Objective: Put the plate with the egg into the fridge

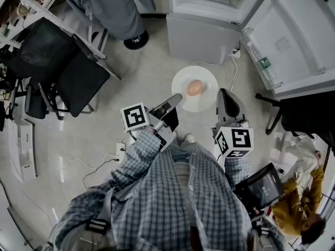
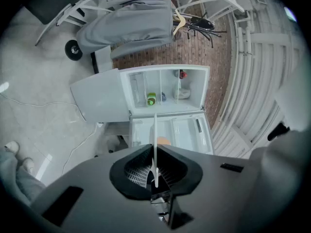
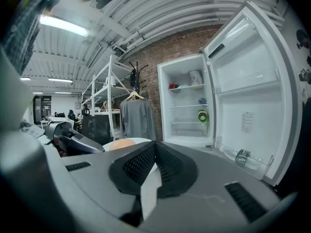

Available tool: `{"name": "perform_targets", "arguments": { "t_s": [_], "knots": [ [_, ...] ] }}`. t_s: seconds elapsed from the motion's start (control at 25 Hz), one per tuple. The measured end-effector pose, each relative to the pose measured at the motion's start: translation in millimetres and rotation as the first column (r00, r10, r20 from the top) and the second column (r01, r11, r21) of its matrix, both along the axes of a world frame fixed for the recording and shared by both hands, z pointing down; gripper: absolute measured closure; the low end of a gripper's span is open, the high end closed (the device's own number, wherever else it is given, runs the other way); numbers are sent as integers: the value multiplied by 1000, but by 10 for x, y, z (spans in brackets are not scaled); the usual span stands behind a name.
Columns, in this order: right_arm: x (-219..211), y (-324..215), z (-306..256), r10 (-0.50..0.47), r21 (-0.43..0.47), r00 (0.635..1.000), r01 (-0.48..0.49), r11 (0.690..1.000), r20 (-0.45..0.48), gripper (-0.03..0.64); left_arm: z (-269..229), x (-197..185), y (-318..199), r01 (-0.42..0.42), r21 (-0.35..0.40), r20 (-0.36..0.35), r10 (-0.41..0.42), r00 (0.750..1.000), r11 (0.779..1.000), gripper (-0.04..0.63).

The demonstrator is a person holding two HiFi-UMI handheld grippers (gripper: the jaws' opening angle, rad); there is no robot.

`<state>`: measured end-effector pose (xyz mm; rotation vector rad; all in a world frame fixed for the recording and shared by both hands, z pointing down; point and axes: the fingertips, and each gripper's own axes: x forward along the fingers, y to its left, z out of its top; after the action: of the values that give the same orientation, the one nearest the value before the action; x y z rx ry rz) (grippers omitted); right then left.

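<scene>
One view, head's, shows egg [image 1: 194, 88] whole on plate [image 1: 182, 84].

Both arms reach out in front, bent at the elbows, in checked sleeves. The left tongs [image 1: 176, 98] point level, turned on their side, and pinch the near-left rim of the plate [image 1: 183, 82]. The right tongs [image 1: 225, 95] tip a little down, shut tight on the plate's right edge.

Bright, even light from a ceiling strip lamp [image 3: 63, 25] casts soft shadows on the pale floor [image 1: 141, 82], the fridge [image 3: 187, 101] interior glows white, and fisheye edges bend, darkening at corners.
</scene>
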<state>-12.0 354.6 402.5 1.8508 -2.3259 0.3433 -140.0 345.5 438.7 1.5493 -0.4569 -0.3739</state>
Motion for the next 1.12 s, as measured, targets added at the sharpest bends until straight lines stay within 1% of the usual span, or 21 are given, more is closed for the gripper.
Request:
{"name": "perform_targets", "arguments": {
  "t_s": [0.52,0.76,1.12],
  "knots": [
    [-56,-7,-17,-8,3,1000,8,1000,0,611,6,-56,-24,3,0,1,-3,1000,1000,566],
    [-37,8,-34,19,5,1000,-19,1000,10,611,-3,-66,-17,-6,3,-4,6,1000,1000,566],
    [-96,48,-44,46,7,999,-46,999,1,611,-11,-169,-9,-16,6,-10,16,1000,1000,566]
  ]
}}
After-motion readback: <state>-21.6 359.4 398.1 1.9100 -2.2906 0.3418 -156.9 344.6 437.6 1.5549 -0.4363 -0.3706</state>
